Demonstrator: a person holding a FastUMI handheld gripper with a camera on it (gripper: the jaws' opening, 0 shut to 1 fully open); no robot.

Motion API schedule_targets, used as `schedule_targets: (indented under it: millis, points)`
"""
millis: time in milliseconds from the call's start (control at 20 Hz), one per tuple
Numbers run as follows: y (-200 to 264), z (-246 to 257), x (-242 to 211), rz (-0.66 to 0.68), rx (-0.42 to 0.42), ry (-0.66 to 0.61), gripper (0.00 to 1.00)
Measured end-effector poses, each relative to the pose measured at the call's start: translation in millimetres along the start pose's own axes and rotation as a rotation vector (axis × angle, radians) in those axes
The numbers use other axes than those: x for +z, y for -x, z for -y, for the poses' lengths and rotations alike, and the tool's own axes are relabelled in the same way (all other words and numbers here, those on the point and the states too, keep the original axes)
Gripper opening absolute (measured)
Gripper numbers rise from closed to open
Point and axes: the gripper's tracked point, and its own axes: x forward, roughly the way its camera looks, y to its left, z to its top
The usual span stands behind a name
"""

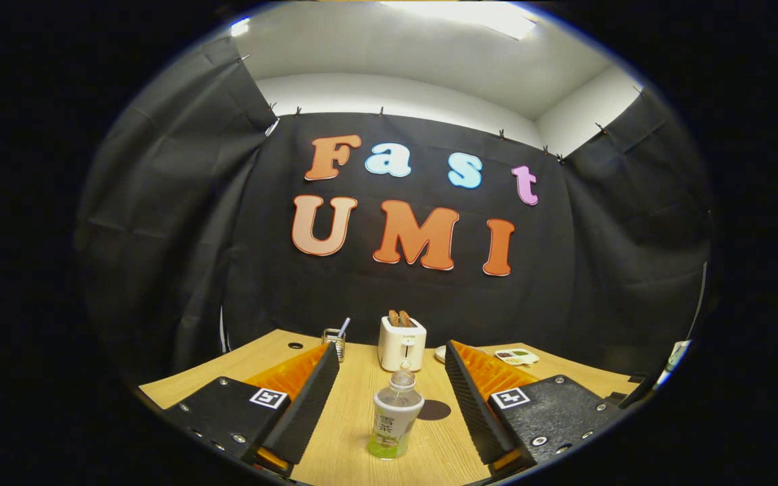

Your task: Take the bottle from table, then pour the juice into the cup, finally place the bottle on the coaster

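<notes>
The claw (389, 398) hangs low over a light wooden table (355, 378) with its 2 fingers spread wide, holding nothing. Each finger (311, 398) carries a square black-and-white marker on its block.

The bottle (394, 418) stands upright on the table between the 2 fingers, roughly midway, with clear gaps on both sides so neither finger touches it. It is a small clear plastic bottle with a white and green label and no cap visible on its neck; whether liquid is inside cannot be told.

Just beyond the bottle and slightly toward the right finger lies a dark round coaster (433, 409), flat on the table and close to the bottle without clearly touching it.

Farther ahead, past the fingertips, a white toaster (401, 344) stands with 2 slices of browned bread poking out of its slots. Ahead of the left fingertip sits a clear glass cup (335, 341) with a straw leaning in it. Ahead of the right fingertip, a small white round thing peeks out beside the finger, too hidden to name, and farther right lies a small white tray with coloured compartments (516, 356).
</notes>
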Motion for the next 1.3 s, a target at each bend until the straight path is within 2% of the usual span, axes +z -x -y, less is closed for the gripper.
schedule_targets:
  millis: [200, 650, 950, 1050, 1100, 1300]
  points:
    - [-14, 12, -45, -0.066, -0.024, 0.006, 0.94]
    - [-52, -7, -146, -0.278, 0.022, -0.006, 0.92]
    - [-63, -10, -172, -0.337, 0.035, -0.008, 0.84]
    - [-66, -12, -178, -0.346, 0.044, -0.014, 0.78]
    - [-66, -14, -179, -0.352, 0.046, -0.012, 0.72]
    - [-68, -12, -177, -0.339, 0.051, -0.063, 0.63]
